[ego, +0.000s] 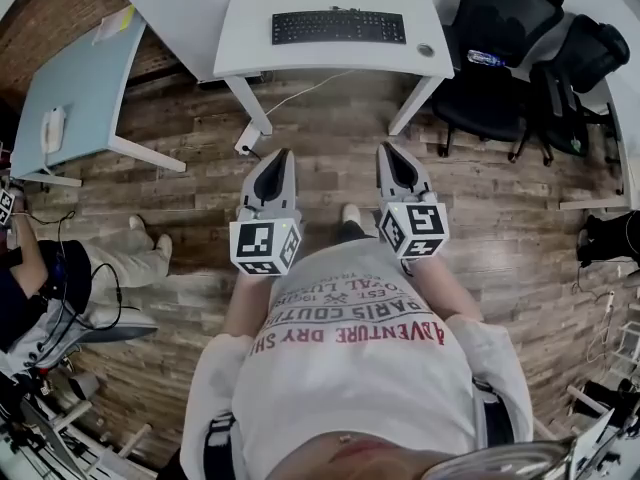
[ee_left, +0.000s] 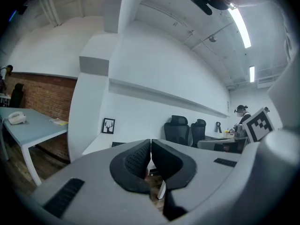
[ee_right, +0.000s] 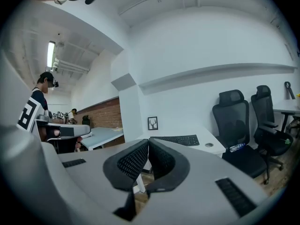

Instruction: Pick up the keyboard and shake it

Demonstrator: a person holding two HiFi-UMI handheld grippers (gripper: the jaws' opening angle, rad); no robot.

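Note:
A black keyboard (ego: 338,27) lies flat on the white desk (ego: 250,38) at the top of the head view; it also shows as a dark strip (ee_right: 180,140) in the right gripper view. My left gripper (ego: 281,154) and right gripper (ego: 387,148) hang side by side over the wooden floor, well short of the desk. Both point toward it, both are shut with their black pads pressed together, and neither holds anything. In the left gripper view only a dark corner of the keyboard (ee_left: 117,144) peeks over the shut left gripper (ee_left: 150,142).
Two black office chairs (ego: 500,58) stand to the right of the desk. A pale blue table (ego: 80,88) with a white phone (ego: 52,128) stands at the left. A seated person (ego: 60,278) is at the lower left. A cable (ego: 290,98) runs under the desk.

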